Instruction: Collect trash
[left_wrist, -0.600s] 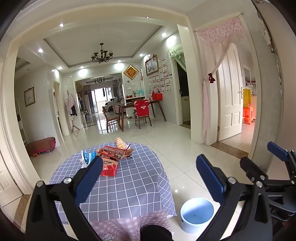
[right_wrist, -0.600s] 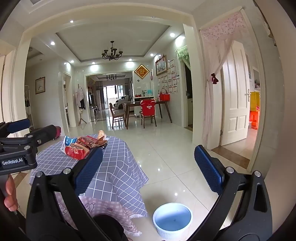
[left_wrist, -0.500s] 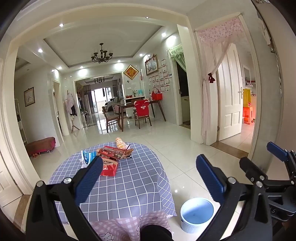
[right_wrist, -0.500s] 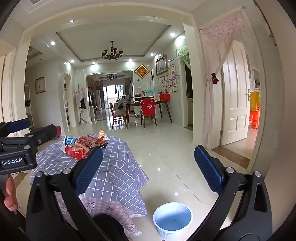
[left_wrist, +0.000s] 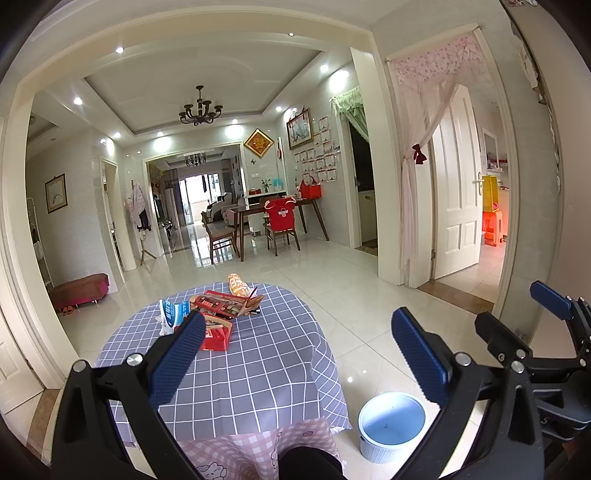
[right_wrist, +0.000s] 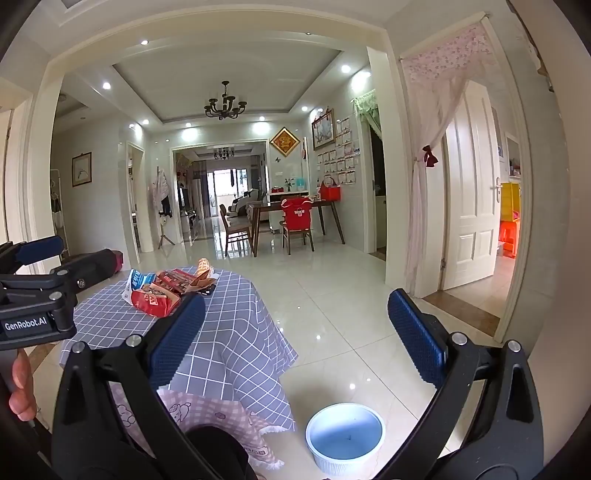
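Checked table (left_wrist: 258, 369): four wrappers (left_wrist: 218, 314), one bin (left_wrist: 391, 424), both tongs (left_wrist: 299, 354) wide, empty.

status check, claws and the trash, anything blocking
Left claw open, empty. Right claw open, empty. Wrappers piled on checked table, untouched; bin on floor beside it. Nothing in the way.

1. A cloth-covered round table (left_wrist: 236, 369) stands in the foreground, with the pile of snack wrappers (left_wrist: 212, 314) lying on its far side.
2. A round trash bin (left_wrist: 391, 424) sits on the floor just right of the table.
3. A dining table with chairs (left_wrist: 269, 221) stands well behind, against the back wall.
4. A low bench (left_wrist: 79, 290) rests against the left wall.
5. A curtained doorway with an open door (left_wrist: 456, 184) lies to the right.
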